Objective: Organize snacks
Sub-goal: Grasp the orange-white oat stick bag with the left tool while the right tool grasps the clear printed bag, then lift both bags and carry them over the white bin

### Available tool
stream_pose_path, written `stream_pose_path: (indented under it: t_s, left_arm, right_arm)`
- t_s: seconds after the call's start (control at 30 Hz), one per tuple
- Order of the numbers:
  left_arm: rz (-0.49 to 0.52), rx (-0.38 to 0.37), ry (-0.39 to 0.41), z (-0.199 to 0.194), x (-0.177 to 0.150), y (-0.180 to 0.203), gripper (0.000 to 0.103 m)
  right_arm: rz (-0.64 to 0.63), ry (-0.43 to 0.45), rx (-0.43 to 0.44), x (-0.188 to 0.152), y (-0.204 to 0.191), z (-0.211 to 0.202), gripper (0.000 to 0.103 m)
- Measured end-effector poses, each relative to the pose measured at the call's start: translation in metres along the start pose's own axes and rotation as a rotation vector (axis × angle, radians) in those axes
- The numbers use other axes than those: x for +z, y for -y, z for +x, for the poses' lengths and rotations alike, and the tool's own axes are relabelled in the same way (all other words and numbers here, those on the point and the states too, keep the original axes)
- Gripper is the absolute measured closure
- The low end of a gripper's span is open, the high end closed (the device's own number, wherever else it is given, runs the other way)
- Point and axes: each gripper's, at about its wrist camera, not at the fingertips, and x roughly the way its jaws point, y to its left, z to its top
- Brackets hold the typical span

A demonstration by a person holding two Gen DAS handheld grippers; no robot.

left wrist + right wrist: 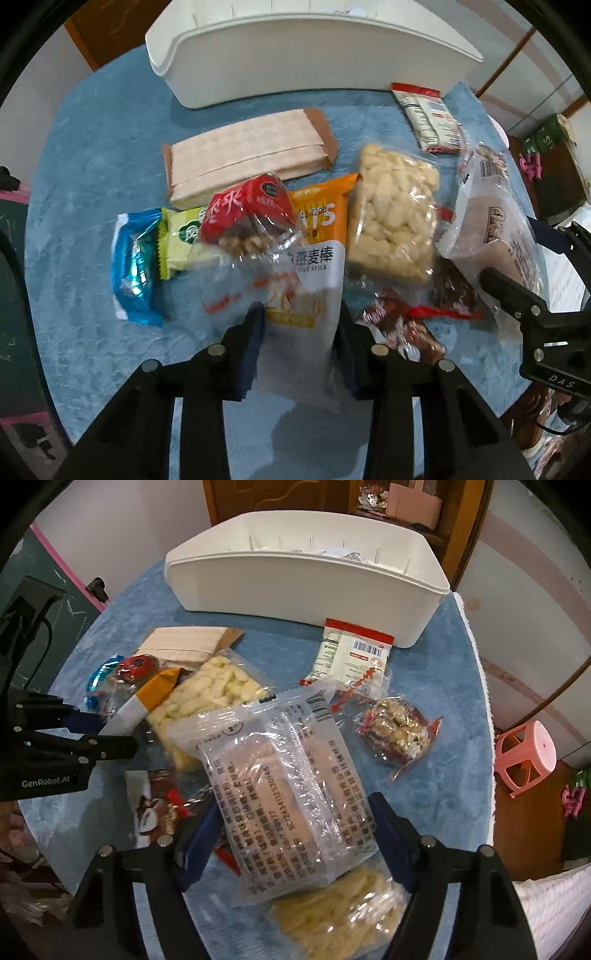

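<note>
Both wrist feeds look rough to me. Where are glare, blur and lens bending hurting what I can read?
Left wrist view: the orange-and-white oat stick packet smears with motion blur near the left gripper; the white plastic bin bows from fisheye. Right wrist view: glare streaks the clear printed snack bag between the right gripper fingers, yet its text stays legible; corners go black.

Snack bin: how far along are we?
Barely started. The white bin shows little inside. Left gripper has closed on the oat stick; right gripper grips a clear cake pack. Left on the blue cloth: beige bar, puff bag, nut pack and more.
</note>
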Motion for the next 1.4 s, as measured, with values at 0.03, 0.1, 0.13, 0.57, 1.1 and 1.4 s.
stream_pose_path:
  t_s: [0.03,0.1,0.13,0.57,1.1,1.4]
  left_arm:
    - [0.006,-0.001,0.005,-0.006,-0.002,0.000,0.069]
    - [0.020,0.000,0.021,-0.019,-0.006,0.001,0.071]
    - [0.030,0.003,0.033,-0.027,-0.008,0.002,0.075]
    - [0.079,-0.005,0.130,-0.100,-0.032,-0.002,0.088]
    - [0.101,-0.076,0.374,-0.218,-0.001,0.000,0.088]
    - [0.127,-0.104,0.532,-0.281,0.060,-0.005,0.088]
  right_arm:
    - [0.006,0.009,0.000,-0.002,-0.001,-0.004,0.025]
    - [0.021,0.035,0.004,-0.006,-0.004,-0.015,0.025]
    - [0.031,0.046,0.008,-0.008,-0.005,-0.021,0.025]
    - [0.163,0.188,0.049,-0.021,-0.008,-0.083,0.025]
    - [0.224,0.367,0.078,0.001,-0.002,-0.157,0.025]
    - [0.271,0.482,0.065,0.060,0.013,-0.193,0.025]
